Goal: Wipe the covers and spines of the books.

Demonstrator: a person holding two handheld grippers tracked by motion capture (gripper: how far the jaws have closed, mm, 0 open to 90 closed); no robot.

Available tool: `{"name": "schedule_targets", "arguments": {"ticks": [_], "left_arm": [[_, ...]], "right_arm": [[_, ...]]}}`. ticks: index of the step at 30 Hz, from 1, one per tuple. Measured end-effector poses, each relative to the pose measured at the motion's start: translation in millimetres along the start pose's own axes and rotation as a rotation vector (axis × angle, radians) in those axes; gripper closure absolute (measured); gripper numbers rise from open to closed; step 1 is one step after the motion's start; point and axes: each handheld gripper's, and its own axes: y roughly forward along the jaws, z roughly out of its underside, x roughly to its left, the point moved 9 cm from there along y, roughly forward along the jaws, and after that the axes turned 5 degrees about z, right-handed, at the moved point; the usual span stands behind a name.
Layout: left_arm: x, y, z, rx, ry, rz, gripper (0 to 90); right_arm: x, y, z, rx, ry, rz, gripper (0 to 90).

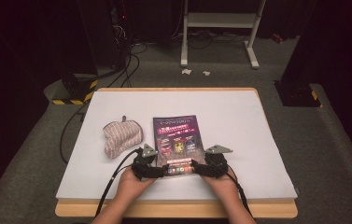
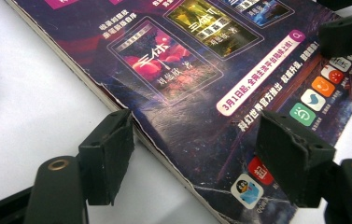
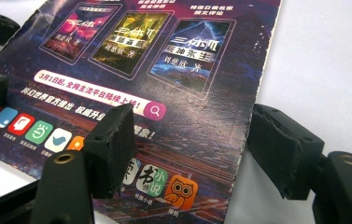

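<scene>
A white surface [image 1: 239, 121] with a wooden edge carries a dark magazine [image 1: 176, 135] near its front and a striped pouch [image 1: 120, 135] just left of it.

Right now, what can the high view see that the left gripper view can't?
High view alone: the striped cloth pouch left of the magazine, the white table, both hands and the floor cables behind. Left gripper view alone: close-up print and app icons, the worn spine edge between its open fingers. Both share: the magazine and the right gripper.
</scene>
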Motion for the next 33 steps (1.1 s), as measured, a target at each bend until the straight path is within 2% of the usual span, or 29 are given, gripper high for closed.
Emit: {"name": "schedule_targets", "arguments": {"ticks": [2, 5, 7, 13, 20, 27, 33], "left_arm": [[0.4, 0.4, 0.2, -0.008, -0.011, 0.011, 28.0], [0.1, 0.7, 0.3, -0.015, -0.007, 0.007, 28.6], [-0.1, 0.8, 0.4, -0.016, -0.007, 0.004, 28.8], [-0.1, 1.0, 0.3, -0.016, -0.006, 0.004, 28.9], [0.2, 0.7, 0.5, -0.017, -0.003, 0.003, 29.1], [1.2, 0.2, 0.6, -0.021, 0.000, -0.004, 30.1], [0.9, -0.2, 0.7, -0.024, 0.000, -0.006, 30.3]], "right_arm": [[-0.1, -0.1, -0.3, 0.004, 0.006, -0.006, 31.9], [-3.1, -1.6, -1.7, 0.003, 0.067, -0.046, 34.9], [-4.4, -2.3, -1.7, -0.006, 0.088, -0.060, 35.5], [-3.3, -4.2, -3.3, -0.019, 0.078, -0.050, 35.4], [1.5, -15.9, -14.2, -0.099, 0.073, -0.043, 36.1], [19.2, -34.7, -31.8, -0.217, 0.036, -0.082, 36.4], [31.8, -40.6, -35.5, -0.245, 0.007, -0.098, 37.3]]}}
